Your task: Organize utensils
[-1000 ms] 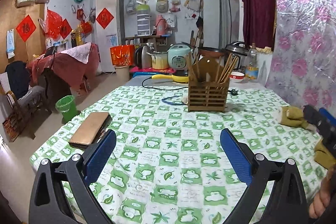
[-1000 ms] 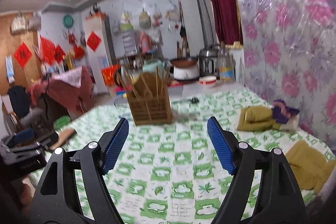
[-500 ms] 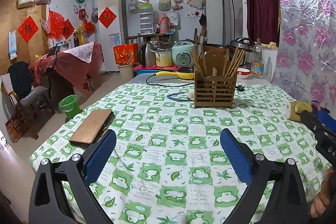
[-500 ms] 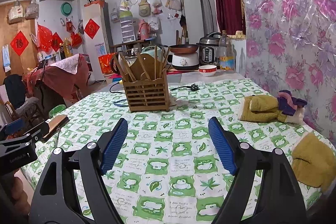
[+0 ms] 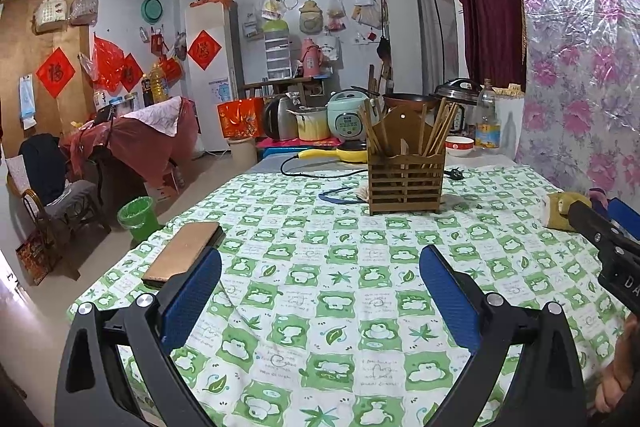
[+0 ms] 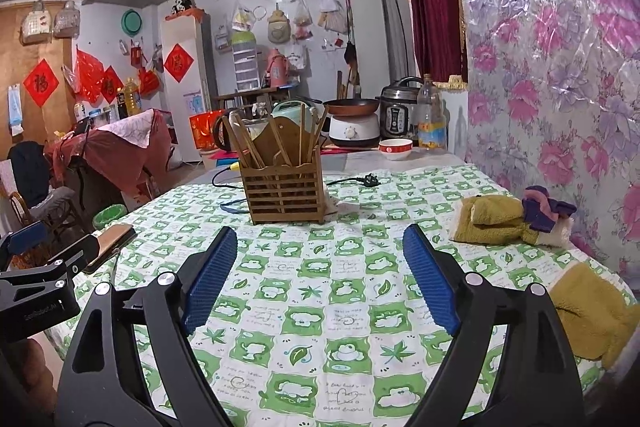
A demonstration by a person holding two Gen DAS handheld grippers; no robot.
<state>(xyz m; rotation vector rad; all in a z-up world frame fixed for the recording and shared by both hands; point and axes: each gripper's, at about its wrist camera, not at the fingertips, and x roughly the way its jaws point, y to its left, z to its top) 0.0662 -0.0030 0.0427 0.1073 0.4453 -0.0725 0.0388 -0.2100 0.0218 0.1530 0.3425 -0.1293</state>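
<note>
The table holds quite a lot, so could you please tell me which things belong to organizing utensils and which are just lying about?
For the job:
holder
chopsticks
left gripper, open
right gripper, open

Lying about:
phone
cloths
plug
bowl
table

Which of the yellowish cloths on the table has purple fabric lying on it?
The folded cloth farther back by the flowered wall; the nearer cloth at the table edge carries nothing.
</note>
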